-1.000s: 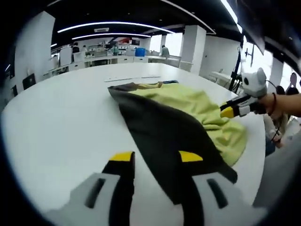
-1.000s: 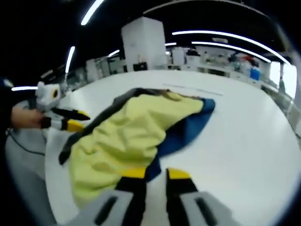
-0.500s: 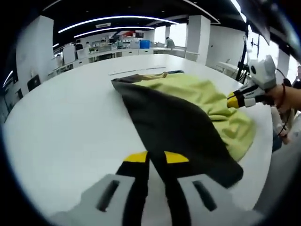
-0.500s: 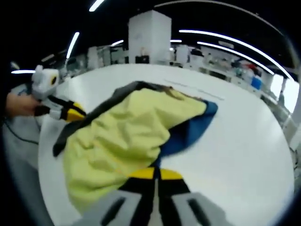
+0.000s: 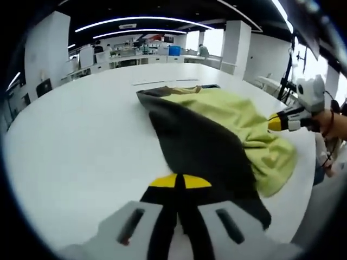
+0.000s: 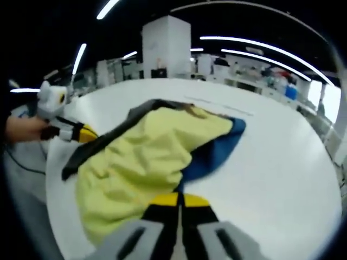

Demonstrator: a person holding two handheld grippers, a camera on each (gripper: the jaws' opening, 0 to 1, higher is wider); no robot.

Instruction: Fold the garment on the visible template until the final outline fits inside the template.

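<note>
Left gripper view, left gripper [image 5: 180, 181] fingers pinching garment [image 5: 206, 141] hem, right gripper [image 6: 178, 200] fingers likewise clamped on cloth

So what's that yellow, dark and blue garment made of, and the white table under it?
The garment looks like soft matte knit fabric, maybe cotton or fleece: it rumples into loose folds without shine. The table seems a smooth, hard white top, likely laminate: it shows a faint sheen.

A broad white table [image 5: 70, 141] is carrying a crumpled garment [image 5: 217, 135], which is showing yellow, dark grey and blue panels. The garment [image 6: 146, 157] is lying near the table's [image 6: 282, 157] edge.
</note>
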